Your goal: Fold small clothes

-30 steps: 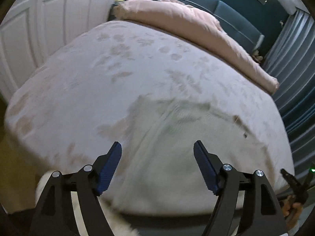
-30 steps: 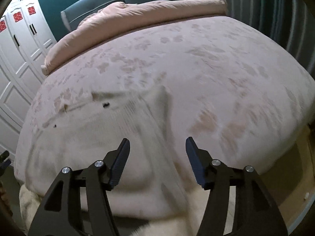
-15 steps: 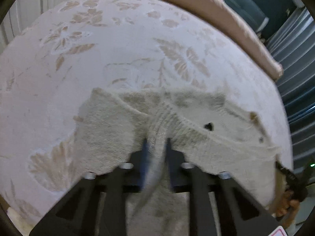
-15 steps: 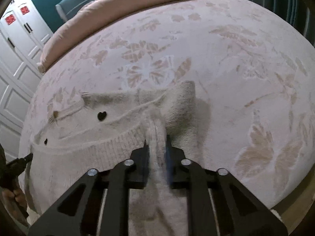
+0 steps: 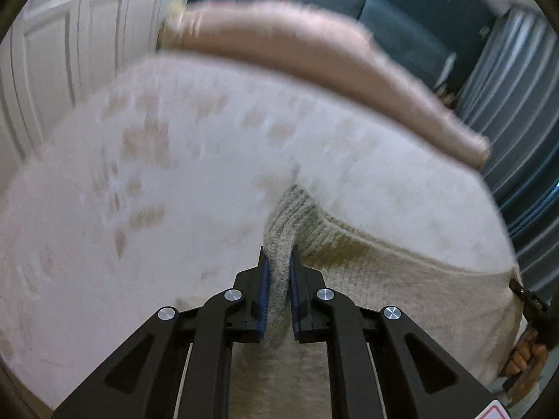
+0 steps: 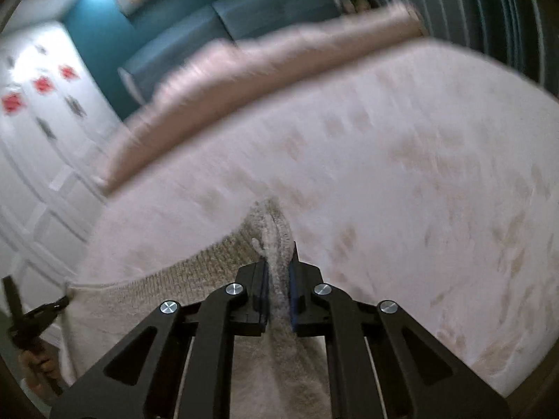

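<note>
A cream knitted sweater [image 5: 367, 279] hangs stretched between both grippers, lifted off the bed. My left gripper [image 5: 278, 265] is shut on one bunched corner of it. My right gripper [image 6: 278, 269] is shut on the other corner of the sweater [image 6: 174, 286]. The ribbed edge runs taut from each gripper toward the other. The right gripper shows at the right edge of the left wrist view [image 5: 531, 310], the left gripper at the left edge of the right wrist view [image 6: 31, 317]. Both views are motion-blurred.
The bed [image 5: 139, 192] with a pale floral cover lies below and ahead. A rolled pink duvet [image 5: 314, 56] lies along its far side against a teal headboard [image 5: 349, 3]. White wardrobe doors [image 5: 70, 35] stand left, grey curtains [image 5: 517, 104] right.
Both grippers came down open over the flat sweater, shut on its corners, and have now lifted it off the bed, tilting the views upward.
</note>
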A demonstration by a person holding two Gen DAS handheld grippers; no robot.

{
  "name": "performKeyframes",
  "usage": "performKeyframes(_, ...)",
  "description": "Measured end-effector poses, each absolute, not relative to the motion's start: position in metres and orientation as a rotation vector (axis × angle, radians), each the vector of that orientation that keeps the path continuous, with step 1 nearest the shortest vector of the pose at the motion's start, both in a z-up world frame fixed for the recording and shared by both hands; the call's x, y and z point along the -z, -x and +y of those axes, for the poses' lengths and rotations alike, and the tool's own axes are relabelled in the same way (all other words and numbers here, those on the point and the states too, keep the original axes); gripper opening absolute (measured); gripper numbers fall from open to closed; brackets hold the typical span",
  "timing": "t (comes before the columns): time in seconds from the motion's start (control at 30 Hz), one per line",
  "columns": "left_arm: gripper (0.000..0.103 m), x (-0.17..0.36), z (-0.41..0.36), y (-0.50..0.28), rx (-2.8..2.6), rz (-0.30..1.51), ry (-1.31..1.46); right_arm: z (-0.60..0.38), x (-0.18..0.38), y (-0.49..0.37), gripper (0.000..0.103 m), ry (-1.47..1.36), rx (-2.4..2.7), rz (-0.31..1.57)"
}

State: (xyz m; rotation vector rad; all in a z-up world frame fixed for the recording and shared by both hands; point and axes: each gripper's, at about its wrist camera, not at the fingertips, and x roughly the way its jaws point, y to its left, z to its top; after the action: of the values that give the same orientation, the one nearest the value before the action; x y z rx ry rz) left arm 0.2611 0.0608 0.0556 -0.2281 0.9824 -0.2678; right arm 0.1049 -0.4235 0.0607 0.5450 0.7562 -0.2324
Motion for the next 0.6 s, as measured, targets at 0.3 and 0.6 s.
performKeyframes(0.3, 0.012, -0.008, 0.056, -0.268, 0.207, 1.079, 0.212, -0.418, -0.028, -0.122, 0.015, -0.515, 0.315, 0.873)
performKeyframes(0.6, 0.019, -0.093, 0.005, -0.174, 0.349, 0.916, 0.179, -0.258, -0.071, -0.073, 0.017, -0.420, -0.092, 0.866)
